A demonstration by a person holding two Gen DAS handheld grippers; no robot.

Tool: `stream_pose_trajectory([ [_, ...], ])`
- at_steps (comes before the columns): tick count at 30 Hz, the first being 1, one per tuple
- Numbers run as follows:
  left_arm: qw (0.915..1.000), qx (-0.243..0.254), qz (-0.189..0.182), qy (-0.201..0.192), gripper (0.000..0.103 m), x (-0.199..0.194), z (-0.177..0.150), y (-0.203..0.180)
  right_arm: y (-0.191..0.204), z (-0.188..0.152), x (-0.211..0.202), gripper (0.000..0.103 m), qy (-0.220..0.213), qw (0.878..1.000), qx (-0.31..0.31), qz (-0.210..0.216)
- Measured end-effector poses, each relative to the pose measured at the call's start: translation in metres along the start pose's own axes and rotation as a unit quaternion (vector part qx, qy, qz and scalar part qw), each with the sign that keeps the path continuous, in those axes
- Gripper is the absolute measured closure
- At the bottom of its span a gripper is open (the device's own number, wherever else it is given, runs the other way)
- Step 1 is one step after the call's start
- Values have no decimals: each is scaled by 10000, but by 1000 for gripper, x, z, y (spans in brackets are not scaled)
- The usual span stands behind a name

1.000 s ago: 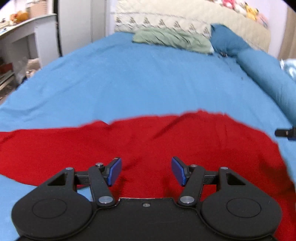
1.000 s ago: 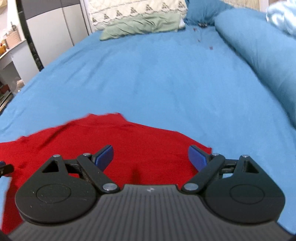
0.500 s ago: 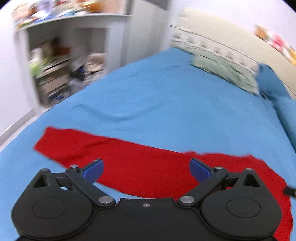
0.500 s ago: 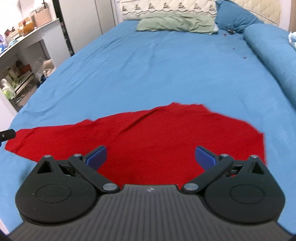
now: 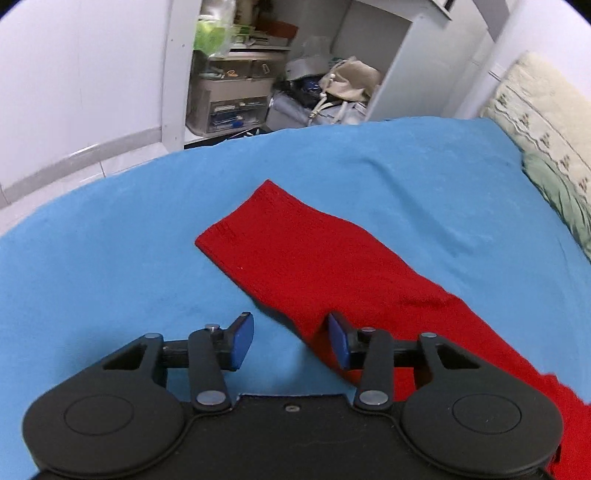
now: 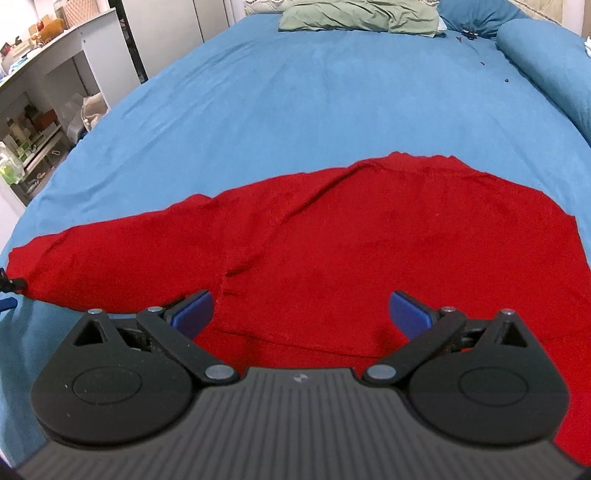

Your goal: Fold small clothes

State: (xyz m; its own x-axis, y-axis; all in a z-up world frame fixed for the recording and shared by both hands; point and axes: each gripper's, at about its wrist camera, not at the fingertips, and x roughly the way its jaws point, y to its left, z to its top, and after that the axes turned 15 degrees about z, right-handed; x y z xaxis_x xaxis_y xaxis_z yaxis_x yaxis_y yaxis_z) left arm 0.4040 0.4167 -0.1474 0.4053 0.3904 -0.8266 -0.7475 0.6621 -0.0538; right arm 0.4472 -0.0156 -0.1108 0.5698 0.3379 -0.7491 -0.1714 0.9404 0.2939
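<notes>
A red knit garment lies spread on the blue bed sheet, with one long sleeve stretched out to the left. My left gripper is open, low over the sleeve's near edge: the right pad is over the red cloth, the left pad over bare sheet. It holds nothing. My right gripper is wide open above the garment's body and holds nothing. The sleeve's cuff lies flat toward the bed's left edge.
A green pillow and a patterned cream headboard are at the far end of the bed. A rolled blue duvet runs along the right side. White shelving with clutter stands past the bed's left edge.
My left gripper has swung left along the sleeve toward the cuff and narrowed its opening. My right gripper has pulled back and now looks over the garment's whole body.
</notes>
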Motion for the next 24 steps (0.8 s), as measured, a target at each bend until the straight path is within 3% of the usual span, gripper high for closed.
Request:
stream_pose_trajectory([
  [2,10000,21,7,-92,61,1,1,-1,-1,-3,2,0,0,10000,-6,-7],
  [4,9999,56,-62,-90,88,5,2,-3,-1,-3,4,0,-7,10000,-13,-24],
  [5,9999,52,-144,-70,96,7,4,-5,-2,-3,5,0,-11,10000,-25,-36],
  [10,9993,168,-88,-314,99,-7,5,-25,-8,-4,4,0,-133,9998,-150,-12],
  [15,9916,720,-421,-991,99,-65,6,-64,-24,1,-12,0,-349,9994,-77,-25],
  [20,9704,1443,-1213,-1509,99,-137,-11,-132,-56,11,-41,0,-638,9978,124,-127],
  [24,9352,2266,-1941,-1905,99,-192,-64,-205,-99,14,-70,0,-884,9951,332,-298],
])
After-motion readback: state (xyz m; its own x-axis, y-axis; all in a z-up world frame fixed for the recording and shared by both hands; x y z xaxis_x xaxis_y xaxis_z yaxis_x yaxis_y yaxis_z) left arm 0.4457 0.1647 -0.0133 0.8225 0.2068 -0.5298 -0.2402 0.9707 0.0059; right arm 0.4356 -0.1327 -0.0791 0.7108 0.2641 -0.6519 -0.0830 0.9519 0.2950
